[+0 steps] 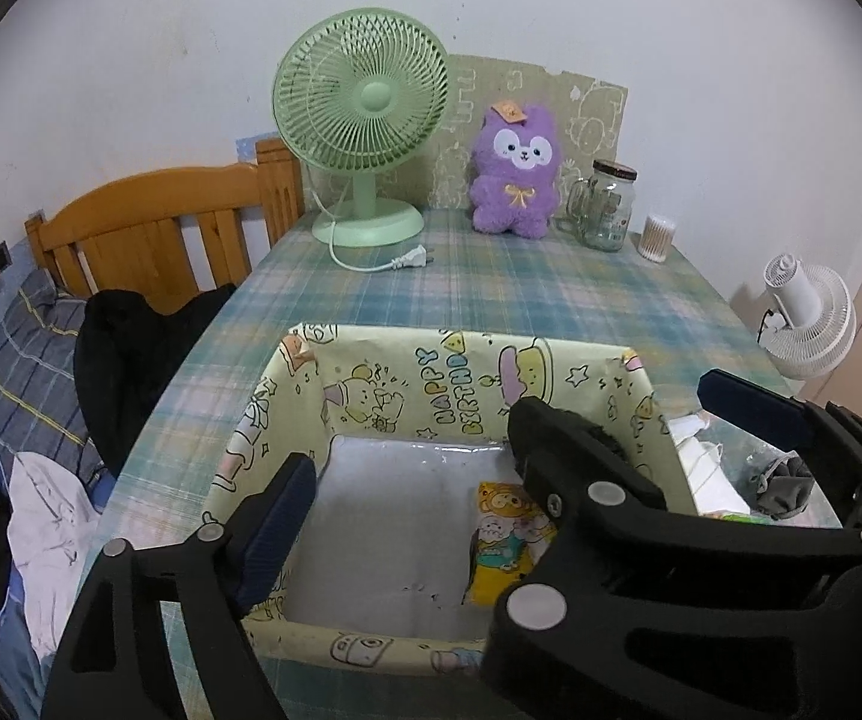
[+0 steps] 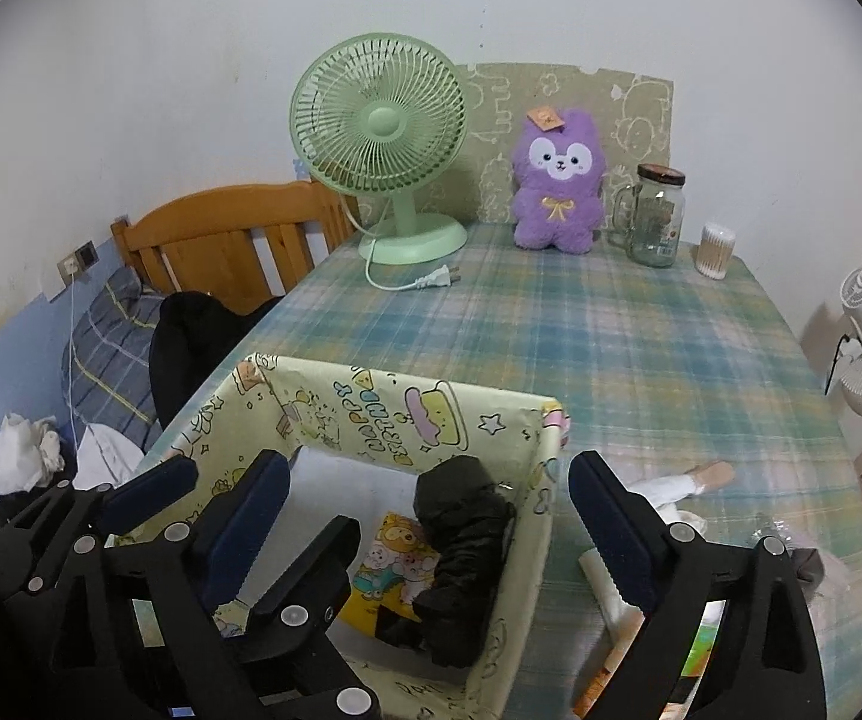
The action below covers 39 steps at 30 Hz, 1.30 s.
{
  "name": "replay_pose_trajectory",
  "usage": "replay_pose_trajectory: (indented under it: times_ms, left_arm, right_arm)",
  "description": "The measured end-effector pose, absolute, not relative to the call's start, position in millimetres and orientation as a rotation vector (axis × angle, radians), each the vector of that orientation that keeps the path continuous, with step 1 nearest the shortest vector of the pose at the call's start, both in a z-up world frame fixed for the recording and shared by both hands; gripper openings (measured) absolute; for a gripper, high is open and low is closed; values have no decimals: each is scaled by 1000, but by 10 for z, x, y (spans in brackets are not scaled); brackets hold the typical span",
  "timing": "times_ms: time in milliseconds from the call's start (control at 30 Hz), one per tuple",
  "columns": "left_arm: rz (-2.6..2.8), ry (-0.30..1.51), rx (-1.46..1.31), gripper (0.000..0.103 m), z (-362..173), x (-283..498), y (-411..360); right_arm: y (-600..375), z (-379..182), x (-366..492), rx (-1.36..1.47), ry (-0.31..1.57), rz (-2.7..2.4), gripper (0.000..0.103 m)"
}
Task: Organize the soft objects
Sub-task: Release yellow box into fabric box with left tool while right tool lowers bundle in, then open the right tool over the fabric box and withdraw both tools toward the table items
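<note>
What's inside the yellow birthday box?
In the box: a rolled black cloth lying partly on a yellow cartoon packet. Whatever is under them is covered.

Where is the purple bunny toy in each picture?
Left wrist view: the purple plush sits at the table's far edge, upper middle, right of the green fan.
Right wrist view: the plush is again at the far edge, upper right of middle.
Shared landmark: the glass jar just to its right.
</note>
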<state>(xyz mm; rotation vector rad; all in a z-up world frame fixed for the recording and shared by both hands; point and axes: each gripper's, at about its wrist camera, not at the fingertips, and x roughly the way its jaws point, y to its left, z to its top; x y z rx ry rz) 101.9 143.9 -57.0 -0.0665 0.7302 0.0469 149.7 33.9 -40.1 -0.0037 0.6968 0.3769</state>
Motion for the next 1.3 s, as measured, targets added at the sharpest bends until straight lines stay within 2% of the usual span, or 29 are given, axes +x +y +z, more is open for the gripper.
replay_pose_trajectory:
  times_ms: [300, 1300]
  left_arm:
    - [59, 688, -38, 98, -402, 900, 1236]
    - [11, 565, 18, 101, 92, 586, 436]
  right_arm:
    - [101, -247, 1328, 25, 647, 361, 96]
    - [-771, 232, 937, 55, 525, 317, 97]
